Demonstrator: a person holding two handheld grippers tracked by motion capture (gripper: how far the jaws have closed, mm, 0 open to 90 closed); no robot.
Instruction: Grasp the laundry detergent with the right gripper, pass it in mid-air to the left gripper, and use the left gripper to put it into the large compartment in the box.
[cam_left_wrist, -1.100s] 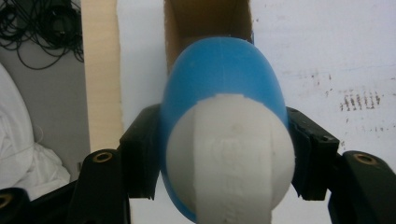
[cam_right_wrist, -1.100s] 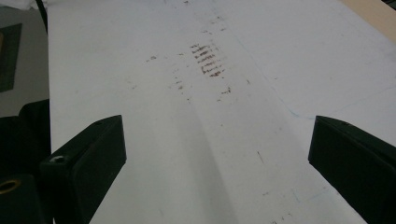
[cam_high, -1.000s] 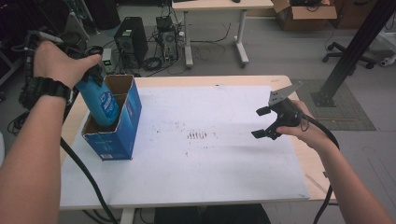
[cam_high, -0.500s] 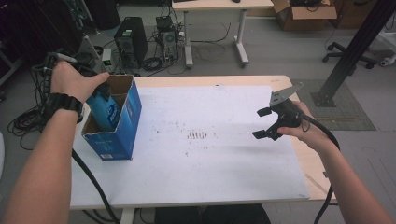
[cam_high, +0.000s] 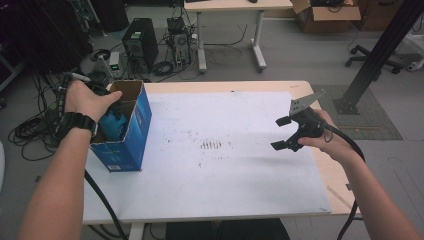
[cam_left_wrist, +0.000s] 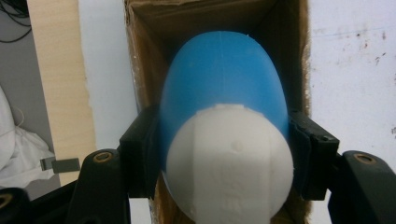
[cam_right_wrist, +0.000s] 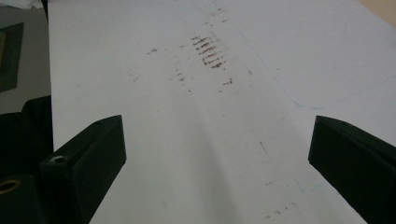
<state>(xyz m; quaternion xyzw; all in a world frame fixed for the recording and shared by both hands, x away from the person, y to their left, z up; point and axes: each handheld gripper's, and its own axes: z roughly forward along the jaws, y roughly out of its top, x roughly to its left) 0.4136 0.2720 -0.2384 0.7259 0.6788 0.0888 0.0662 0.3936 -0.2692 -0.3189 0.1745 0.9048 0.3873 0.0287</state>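
Observation:
A blue bottle (cam_left_wrist: 224, 74) with a white cap (cam_left_wrist: 229, 172) sits between the jaws of my left gripper (cam_left_wrist: 225, 156), which is shut on it. The bottle hangs inside an open blue cardboard box (cam_high: 131, 137) at the table's left side, its brown inner wall (cam_left_wrist: 144, 60) close around the bottle. In the high view a hand covers most of that gripper, and the bottle (cam_high: 112, 126) peeks out low in the box. My right gripper (cam_high: 280, 133) hovers open over the right part of the table, with nothing between its jaws (cam_right_wrist: 217, 154).
A white sheet (cam_high: 225, 175) covers the wooden table, with dark smudges (cam_high: 212, 145) at its middle. Beyond the far edge, on the floor, are a computer tower (cam_high: 140, 42), tangled cables (cam_high: 30, 130), a second desk and a black post (cam_high: 380, 50).
My left hand has sunk, carrying the blue bottle from above the box rim down into the box. The right gripper has stayed where it was.

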